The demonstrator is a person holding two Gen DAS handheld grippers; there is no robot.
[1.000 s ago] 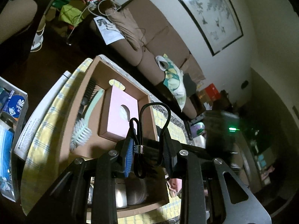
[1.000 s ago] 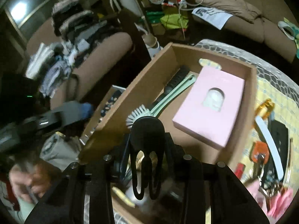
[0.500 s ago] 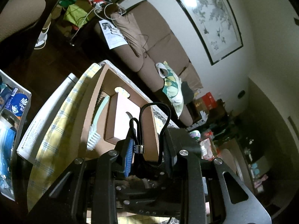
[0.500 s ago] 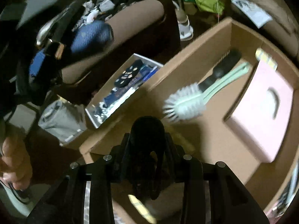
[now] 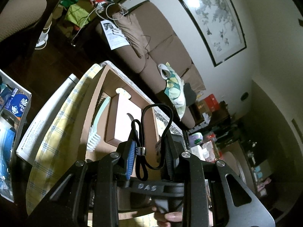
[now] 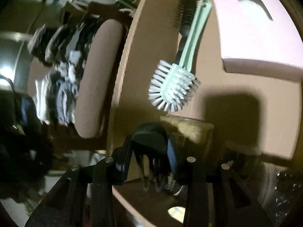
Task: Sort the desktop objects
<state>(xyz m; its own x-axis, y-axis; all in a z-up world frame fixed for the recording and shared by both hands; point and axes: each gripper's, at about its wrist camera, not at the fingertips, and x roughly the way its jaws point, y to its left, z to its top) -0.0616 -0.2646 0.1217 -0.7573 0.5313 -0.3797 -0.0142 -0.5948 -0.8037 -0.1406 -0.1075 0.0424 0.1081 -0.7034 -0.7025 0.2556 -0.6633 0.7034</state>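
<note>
A cardboard box (image 5: 94,102) lies on a yellow checked cloth (image 5: 56,132). Inside it are a pink box (image 6: 255,28), a mint dish brush (image 6: 176,87) and a black hairbrush (image 6: 184,19). My left gripper (image 5: 150,147) is held above the box's near end; a looped black cord (image 5: 157,130) hangs between its fingers. My right gripper (image 6: 149,149) is low inside the box beside its left wall (image 6: 128,75), shut on a black bundled cord (image 6: 151,140) just short of the dish brush head.
A brown sofa (image 5: 151,43) with a paper sheet and a floral cushion stands behind the table. An open white box with packets (image 5: 13,102) sits left of the table. A brown chair with piled clothes (image 6: 62,71) stands beside the box.
My right gripper has dropped down into the cardboard box with its cord, close to the dish brush. My left gripper has pulled back and tilted up from the box.
</note>
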